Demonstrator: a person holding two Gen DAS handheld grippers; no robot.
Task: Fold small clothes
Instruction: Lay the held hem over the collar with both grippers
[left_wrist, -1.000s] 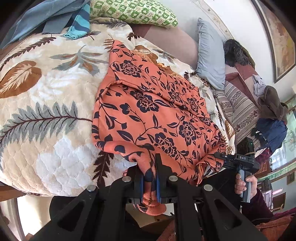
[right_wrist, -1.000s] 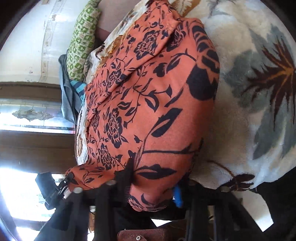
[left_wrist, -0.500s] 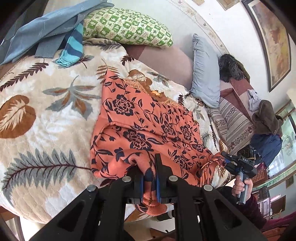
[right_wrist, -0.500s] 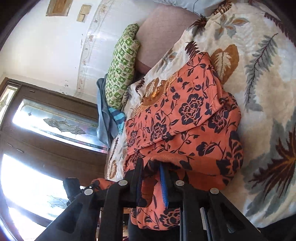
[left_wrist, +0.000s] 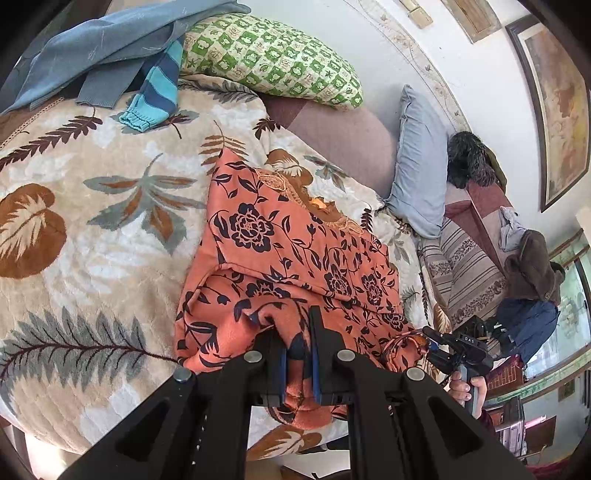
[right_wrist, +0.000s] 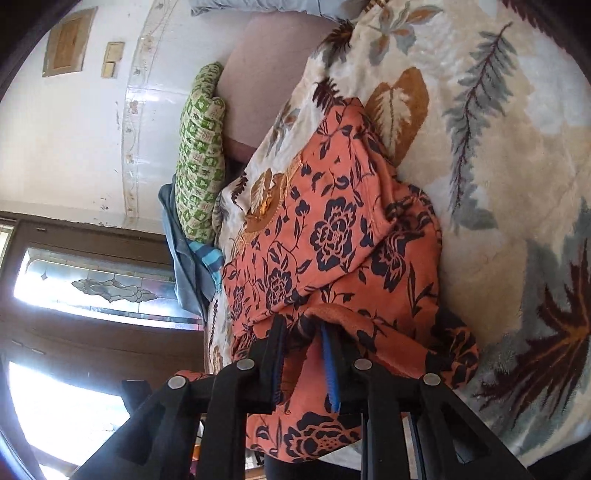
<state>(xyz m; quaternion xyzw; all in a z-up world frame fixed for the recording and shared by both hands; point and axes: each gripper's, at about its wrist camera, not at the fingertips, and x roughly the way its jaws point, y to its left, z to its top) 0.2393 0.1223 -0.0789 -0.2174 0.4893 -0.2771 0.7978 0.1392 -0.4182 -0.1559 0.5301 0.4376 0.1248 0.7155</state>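
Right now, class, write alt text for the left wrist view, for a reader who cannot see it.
The left gripper is shut on the near edge of an orange floral garment lying on a leaf-patterned blanket. The right gripper holds the garment's other corner; a green checked pillow lies behind.

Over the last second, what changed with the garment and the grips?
Both grippers carried the near edge of the orange garment forward over itself, toward the green pillow, so it now lies shorter and doubled on the blanket. The left gripper and right gripper stayed shut on that edge throughout; nothing was let go. The pillow and the blue clothes did not move.
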